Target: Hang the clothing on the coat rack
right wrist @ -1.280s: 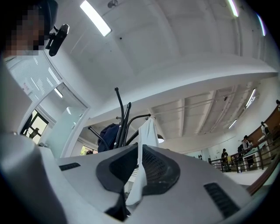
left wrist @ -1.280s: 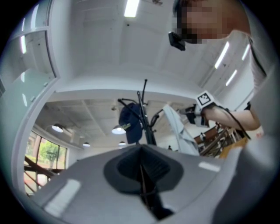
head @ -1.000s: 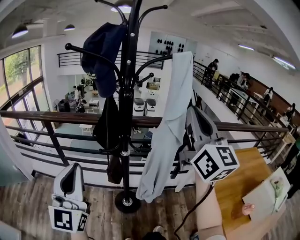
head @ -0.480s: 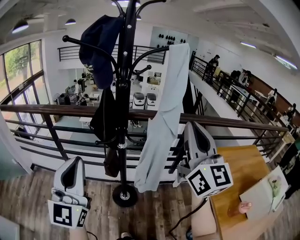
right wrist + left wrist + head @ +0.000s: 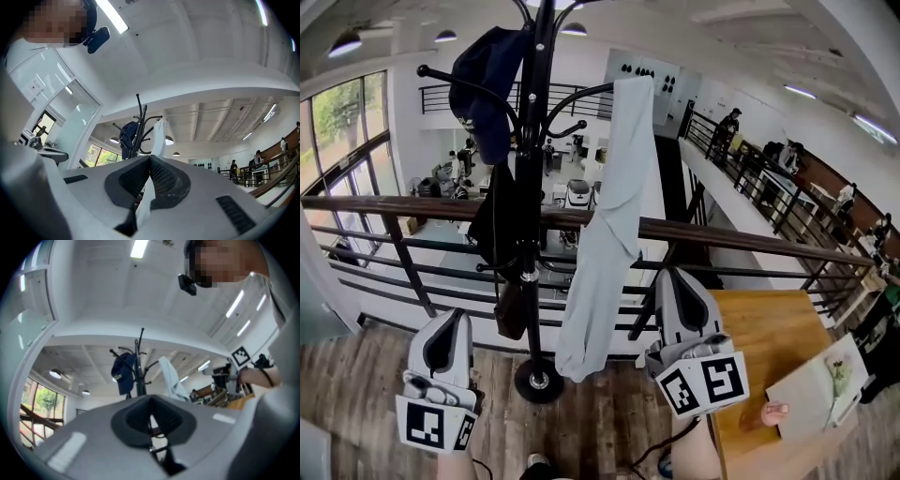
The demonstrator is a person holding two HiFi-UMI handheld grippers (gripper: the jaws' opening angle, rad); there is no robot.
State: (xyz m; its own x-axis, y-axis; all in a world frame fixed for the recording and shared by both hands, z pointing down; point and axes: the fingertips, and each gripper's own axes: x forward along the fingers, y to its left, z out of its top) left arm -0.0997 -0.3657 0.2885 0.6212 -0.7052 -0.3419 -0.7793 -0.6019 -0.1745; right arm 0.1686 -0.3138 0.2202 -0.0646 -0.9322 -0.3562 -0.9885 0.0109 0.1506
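Note:
A black coat rack (image 5: 534, 178) stands on the wooden floor in front of a railing. A long pale grey-blue garment (image 5: 609, 225) hangs from one of its right hooks, its hem loose near the base. On a left hook sits a dark navy cap (image 5: 486, 84), and a black bag (image 5: 497, 225) hangs below it. My left gripper (image 5: 448, 326) is low at the left, shut and empty. My right gripper (image 5: 671, 279) is shut and empty too, to the right of the garment and apart from it. Both gripper views show the rack (image 5: 139, 369) and the garment (image 5: 158, 136) beyond the closed jaws.
A dark railing (image 5: 750, 251) runs across behind the rack, with an open hall below. A wooden table (image 5: 769, 342) stands at the right, where a person's hand (image 5: 773, 411) holds a pale sheet (image 5: 820, 389). The rack's round base (image 5: 539, 380) rests on plank flooring.
My right gripper has come down and back from the garment, which stays on its hook. The left gripper has barely shifted. The rack now appears further off.

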